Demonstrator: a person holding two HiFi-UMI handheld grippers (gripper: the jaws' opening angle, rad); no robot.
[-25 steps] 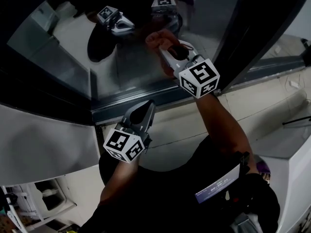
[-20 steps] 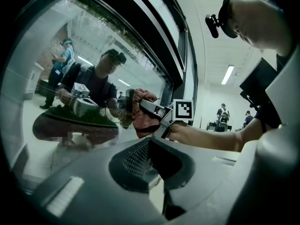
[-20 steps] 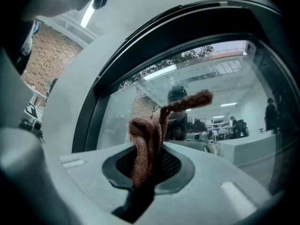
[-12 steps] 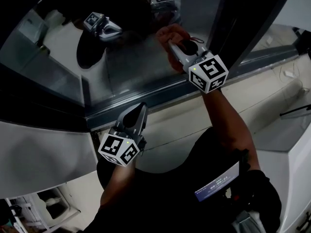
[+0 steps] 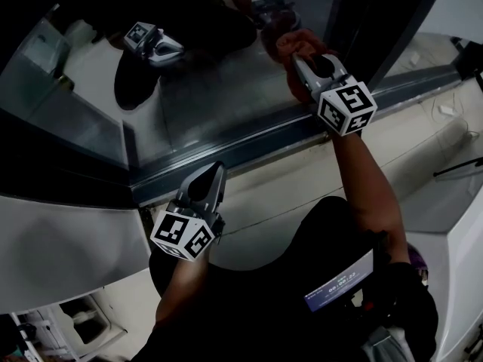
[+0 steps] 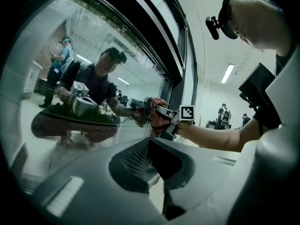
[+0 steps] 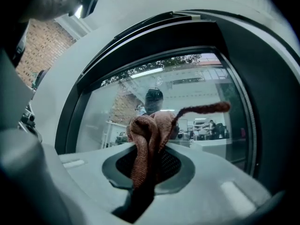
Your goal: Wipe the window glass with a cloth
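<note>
The window glass (image 5: 204, 89) fills the top of the head view and mirrors both grippers. My right gripper (image 5: 302, 60) is raised to the pane's right part, shut on a reddish-brown cloth (image 5: 289, 42) that presses against the glass. In the right gripper view the cloth (image 7: 147, 139) bunches out between the jaws of the right gripper (image 7: 149, 165), one strand curling up to the right, with the glass (image 7: 197, 102) just ahead. My left gripper (image 5: 211, 181) hangs below the sill, shut and holding nothing. From the left gripper (image 6: 150, 161) the cloth (image 6: 154, 122) shows on the pane.
A grey sill (image 5: 249, 145) runs under the glass, and a dark upright frame post (image 5: 377, 29) stands right of the cloth. A pale wall (image 5: 279, 194) lies below the sill. A white unit (image 5: 60, 240) sits at lower left. People stand far back (image 6: 224, 114).
My right gripper has slid the cloth to the right and a little up along the glass. The left gripper has barely shifted below the sill.
</note>
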